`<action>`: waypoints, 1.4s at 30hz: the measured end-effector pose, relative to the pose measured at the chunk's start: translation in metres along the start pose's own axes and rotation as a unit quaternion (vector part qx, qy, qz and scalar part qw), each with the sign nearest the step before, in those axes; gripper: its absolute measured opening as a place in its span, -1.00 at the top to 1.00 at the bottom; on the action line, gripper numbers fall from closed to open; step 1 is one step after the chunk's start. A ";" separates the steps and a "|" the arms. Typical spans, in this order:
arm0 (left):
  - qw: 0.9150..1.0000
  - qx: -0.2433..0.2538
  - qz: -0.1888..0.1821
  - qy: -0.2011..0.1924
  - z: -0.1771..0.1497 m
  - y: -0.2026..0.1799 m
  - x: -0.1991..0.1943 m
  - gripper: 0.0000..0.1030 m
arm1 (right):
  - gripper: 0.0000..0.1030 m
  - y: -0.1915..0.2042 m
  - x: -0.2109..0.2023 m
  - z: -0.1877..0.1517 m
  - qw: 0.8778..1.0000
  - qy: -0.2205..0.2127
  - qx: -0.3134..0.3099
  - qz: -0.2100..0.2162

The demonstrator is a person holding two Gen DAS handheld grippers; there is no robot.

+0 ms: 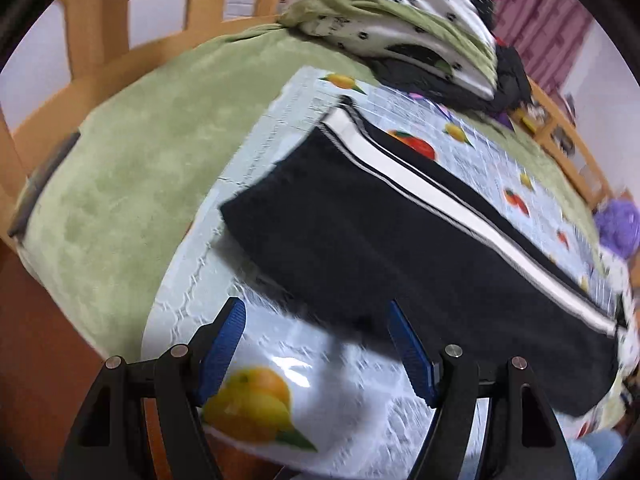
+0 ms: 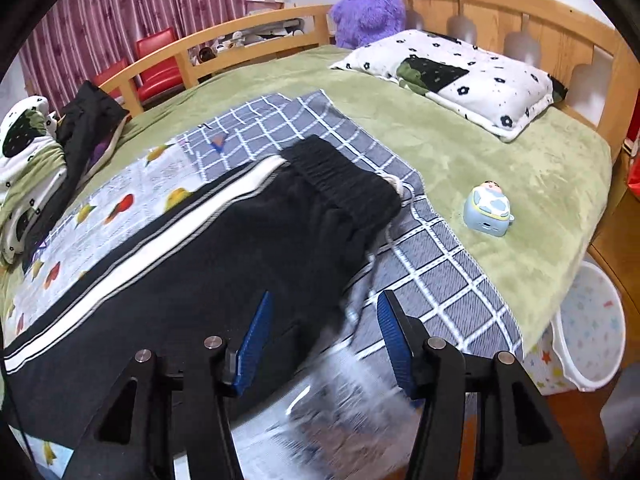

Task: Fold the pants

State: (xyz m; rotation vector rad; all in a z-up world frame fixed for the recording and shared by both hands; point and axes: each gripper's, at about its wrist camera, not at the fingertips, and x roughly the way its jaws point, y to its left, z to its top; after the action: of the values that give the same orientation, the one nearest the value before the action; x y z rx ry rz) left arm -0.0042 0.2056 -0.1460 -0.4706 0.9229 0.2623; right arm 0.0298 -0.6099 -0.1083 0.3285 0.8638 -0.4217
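Black pants point(image 1: 380, 232) with a white side stripe lie flat on a fruit-print mat point(image 1: 280, 380) on the bed. In the left wrist view my left gripper point(image 1: 316, 312) is open and empty, hovering just above the near edge of the leg end. In the right wrist view the pants point(image 2: 224, 248) show their elastic waistband point(image 2: 340, 176) and a white drawstring. My right gripper point(image 2: 324, 304) is open and empty, above the near edge of the hip area.
A grey checked cloth point(image 2: 420, 264) lies under the waistband on the green blanket point(image 2: 500, 184). A small blue toy point(image 2: 488, 208), a pillow point(image 2: 460, 76), a purple plush point(image 2: 368, 8) and a wooden bed frame point(image 2: 520, 4) are beyond. A white bin point(image 2: 592, 320) stands beside the bed.
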 end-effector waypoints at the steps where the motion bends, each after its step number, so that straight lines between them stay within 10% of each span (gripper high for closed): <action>1: 1.000 -0.014 -0.006 -0.003 0.003 0.007 0.005 -0.37 | -0.05 0.006 -0.008 -0.001 1.000 0.001 0.005 0.006; 9: 0.997 -0.057 -0.042 -0.033 0.026 0.029 0.053 -0.28 | -0.05 0.077 -0.054 0.000 0.999 -0.010 -0.018 0.041; 13: 0.996 -0.058 -0.031 -0.057 0.034 0.039 0.055 0.57 | -0.05 0.129 -0.060 -0.001 0.997 -0.009 -0.052 0.055; 17: 0.996 -0.065 -0.042 -0.045 0.032 0.050 0.055 0.48 | -0.05 0.183 -0.059 -0.004 0.993 -0.026 -0.106 0.051; 21: 0.998 -0.036 0.025 -0.047 0.037 0.051 0.033 -0.30 | -0.13 0.231 -0.038 -0.002 0.980 -0.007 -0.183 0.082; 35: 0.997 0.036 -0.011 -0.070 0.096 -0.020 0.000 -0.30 | -0.19 0.324 0.093 0.013 0.908 0.037 -0.374 0.184; 41: 0.996 0.059 -0.027 -0.065 0.105 -0.051 0.018 -0.30 | 0.18 0.345 0.137 -0.012 0.871 0.075 -0.451 0.183; 42: 0.996 0.061 -0.026 -0.064 0.105 -0.054 0.020 -0.30 | 0.73 0.344 0.136 -0.014 0.870 0.069 -0.450 0.190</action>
State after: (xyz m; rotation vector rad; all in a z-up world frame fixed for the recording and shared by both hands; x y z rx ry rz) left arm 0.1029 0.2114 -0.0940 -0.3598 0.7950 0.1856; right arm 0.2652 -0.3354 -0.1870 -0.3472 1.0157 0.3965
